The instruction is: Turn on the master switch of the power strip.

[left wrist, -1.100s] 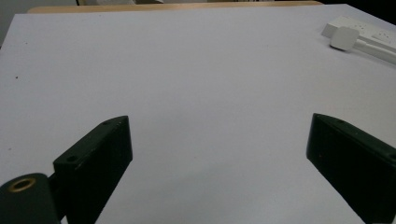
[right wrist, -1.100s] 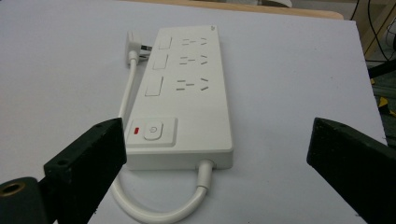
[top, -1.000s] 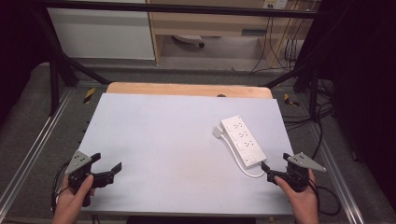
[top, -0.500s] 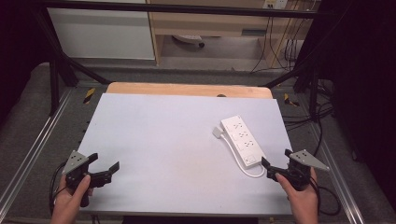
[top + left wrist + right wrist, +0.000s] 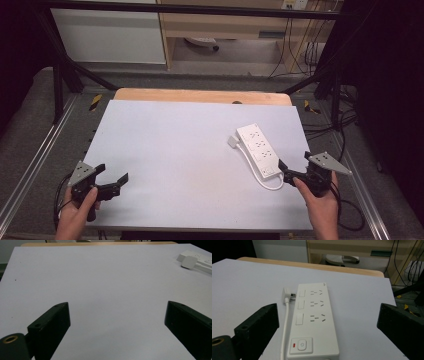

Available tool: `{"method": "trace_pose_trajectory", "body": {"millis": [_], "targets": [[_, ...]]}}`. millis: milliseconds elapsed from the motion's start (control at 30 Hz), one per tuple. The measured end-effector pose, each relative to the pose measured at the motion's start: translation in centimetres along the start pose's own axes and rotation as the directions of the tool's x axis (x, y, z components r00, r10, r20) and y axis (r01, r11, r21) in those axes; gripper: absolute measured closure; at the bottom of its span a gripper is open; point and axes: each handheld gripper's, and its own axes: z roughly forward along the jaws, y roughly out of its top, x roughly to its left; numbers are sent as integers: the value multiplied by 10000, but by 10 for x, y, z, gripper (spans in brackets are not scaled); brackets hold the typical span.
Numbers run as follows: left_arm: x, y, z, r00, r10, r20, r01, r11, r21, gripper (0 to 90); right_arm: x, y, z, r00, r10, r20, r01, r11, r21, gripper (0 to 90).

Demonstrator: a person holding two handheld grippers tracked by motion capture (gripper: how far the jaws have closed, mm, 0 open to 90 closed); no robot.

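White plastic power strip lies untouched near the counter's right edge, its plug loose alongside; right claw open just before it; left claw open, well apart; grasp judged outstanding.

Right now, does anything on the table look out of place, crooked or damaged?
Nothing looks damaged or spilled. The white power strip lies at an angle to the table edges, and its plug rests unplugged beside it, the cord looping back along its side. Both the left gripper and right gripper are open and empty.
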Motion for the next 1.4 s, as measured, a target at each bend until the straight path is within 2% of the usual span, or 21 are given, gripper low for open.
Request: {"method": "trace_pose_trajectory", "body": {"millis": [400,967,1200,1267,1300,1333,1400], "targets": [[1,0,0,10000,-17,-5,17,10000,-16,62,2,8,7,9998,-94,-199,97,9998,171,34],[0,0,0,10000,0,-29,0,10000,26,62,18,21,23,9962,-529,-694,544,9983,201,54],[1,-1,0,9999,91,-52,-91,9999,63,62,22,25,31,9928,-756,-934,773,9969,142,171],[2,-1,0,9999,99,-61,-98,9999,71,62,21,26,34,9924,-710,-1007,724,9973,100,252],[2,-1,-1,9999,85,-81,-84,9999,63,62,21,26,34,9924,-710,-1007,724,9973,100,252],[3,-1,-1,9999,27,-103,-27,10000,52,61,21,26,36,9932,-628,-984,640,9979,87,308],[3,-1,0,9999,-8,-117,9,10000,31,61,21,25,36,9931,-663,-969,673,9977,71,335]]}}
